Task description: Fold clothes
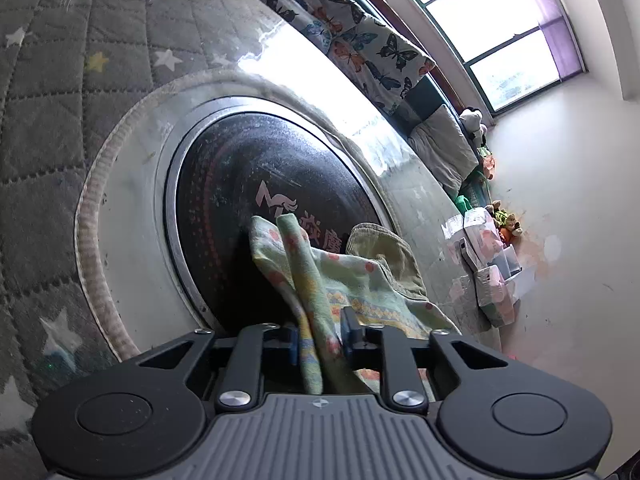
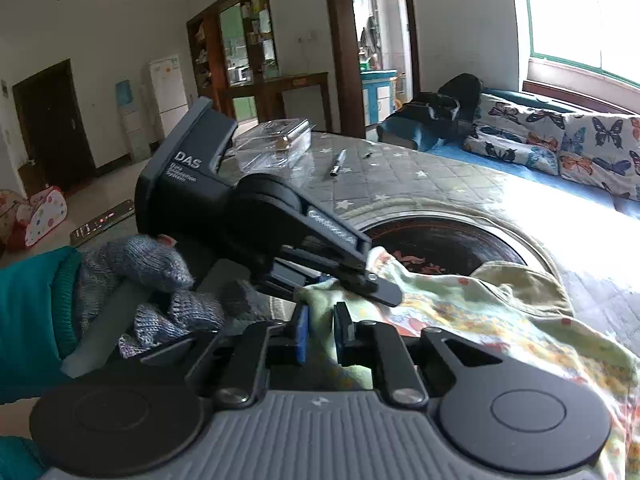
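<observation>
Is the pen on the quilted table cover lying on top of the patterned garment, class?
No: in the right wrist view the pen lies on the bare quilted table cover, well apart from the patterned garment.

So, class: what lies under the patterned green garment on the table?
Under the garment sits a round black hotplate with pink lettering, ringed in metal and set into the table with its quilted star cover. The cloth hides the plate's near part, so anything else beneath cannot be seen.

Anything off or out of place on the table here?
One oddity: the patterned garment lies partly over the black induction hob set into the table, not on the quilted cover. Nothing looks spilled or damaged.
</observation>
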